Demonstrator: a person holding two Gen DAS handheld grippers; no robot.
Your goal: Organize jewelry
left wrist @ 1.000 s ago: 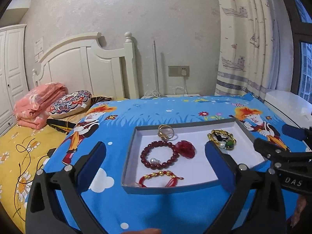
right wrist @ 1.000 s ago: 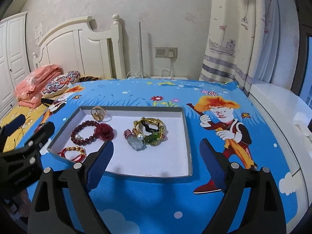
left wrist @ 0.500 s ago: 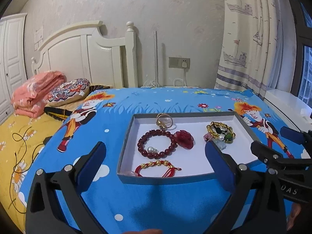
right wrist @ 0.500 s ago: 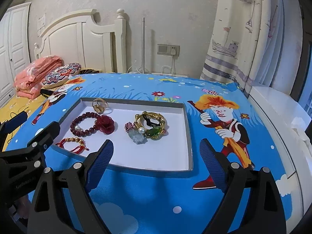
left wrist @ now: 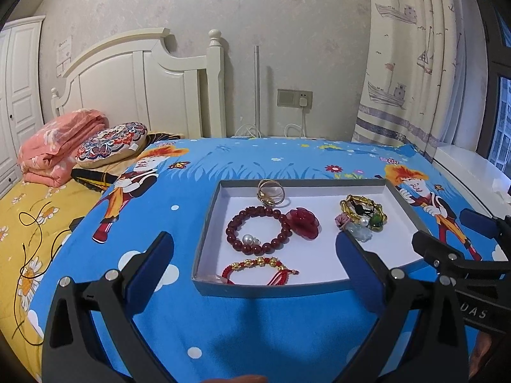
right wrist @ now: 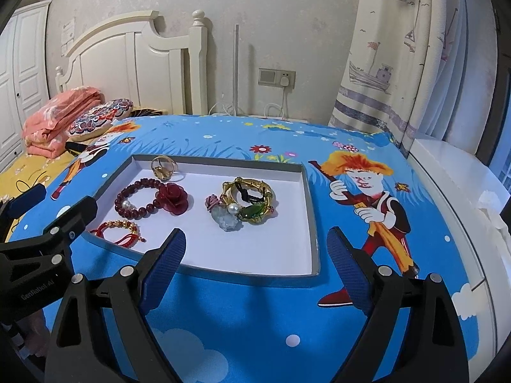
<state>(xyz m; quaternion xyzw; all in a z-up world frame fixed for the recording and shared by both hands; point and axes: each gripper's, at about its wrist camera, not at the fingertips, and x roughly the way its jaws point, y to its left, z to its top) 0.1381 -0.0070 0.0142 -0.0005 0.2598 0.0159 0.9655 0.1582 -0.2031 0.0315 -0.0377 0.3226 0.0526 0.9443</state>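
A shallow grey tray (left wrist: 207,233) (right wrist: 311,210) with a white floor lies on the blue cartoon bedspread. In it lie a dark red bead bracelet (left wrist: 258,234) (right wrist: 137,201), a red fabric rose (left wrist: 303,223) (right wrist: 172,198), a gold ring (left wrist: 271,191) (right wrist: 163,167), a red-and-gold cord bracelet (left wrist: 260,269) (right wrist: 118,229) and a gold bangle tangled with green and pale stones (left wrist: 364,215) (right wrist: 247,204). My left gripper (left wrist: 254,265) hangs open before the tray's near left side. My right gripper (right wrist: 255,258) hangs open over its near right corner. Both hold nothing.
A pink folded blanket (left wrist: 60,143) and a patterned cushion (left wrist: 111,142) lie by the white headboard (left wrist: 143,86). A thin black cord (left wrist: 35,239) trails over the yellow sheet on the left. A white ledge (right wrist: 460,188) and curtain (right wrist: 399,63) border the bed's right edge.
Both grippers have drawn nearer the tray and tilted slightly, so the tray sits more central in each view. The jewelry has not moved and both grippers stay open.
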